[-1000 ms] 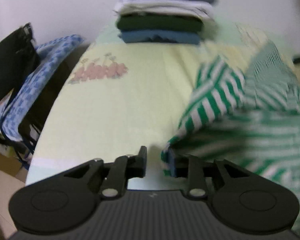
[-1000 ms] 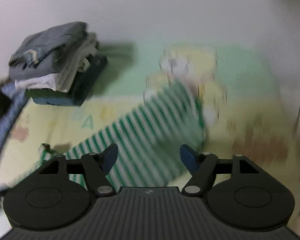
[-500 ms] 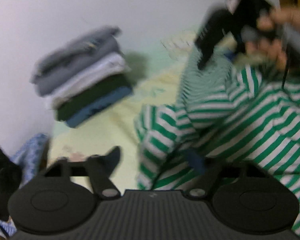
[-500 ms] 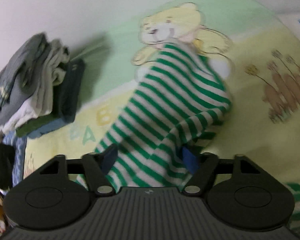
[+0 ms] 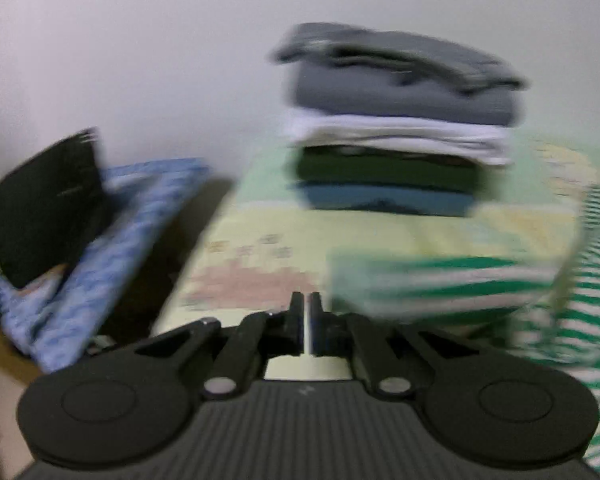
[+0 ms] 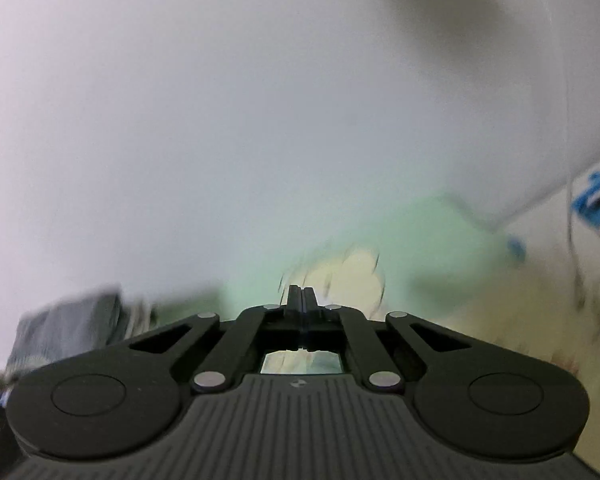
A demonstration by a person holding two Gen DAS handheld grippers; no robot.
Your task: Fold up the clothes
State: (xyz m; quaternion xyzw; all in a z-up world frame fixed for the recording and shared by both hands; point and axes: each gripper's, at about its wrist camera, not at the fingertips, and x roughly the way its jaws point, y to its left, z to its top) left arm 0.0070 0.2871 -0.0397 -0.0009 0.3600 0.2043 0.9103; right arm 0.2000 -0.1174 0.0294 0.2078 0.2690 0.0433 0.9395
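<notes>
A green-and-white striped garment [image 5: 440,288], blurred, lies on the pale yellow printed bed sheet [image 5: 260,248] and stretches away to the right. My left gripper [image 5: 306,300] is shut, and the garment's edge starts right beside its right finger. No cloth shows between the pads, and the blur hides whether a fold is pinched. In the right wrist view my right gripper [image 6: 301,294] is shut too, tilted up at the white wall above the sheet [image 6: 440,240]. The striped garment is out of that view.
A stack of folded clothes [image 5: 396,120], grey on top and blue at the bottom, stands at the back of the bed against the wall, and shows as a grey blur [image 6: 68,328] in the right wrist view. Off the bed's left edge are a black bag [image 5: 44,208] and blue patterned fabric [image 5: 112,240].
Both grippers have shut. The left view has swung from the garment towards the folded stack. The right gripper has tilted up from the striped garment to the wall.
</notes>
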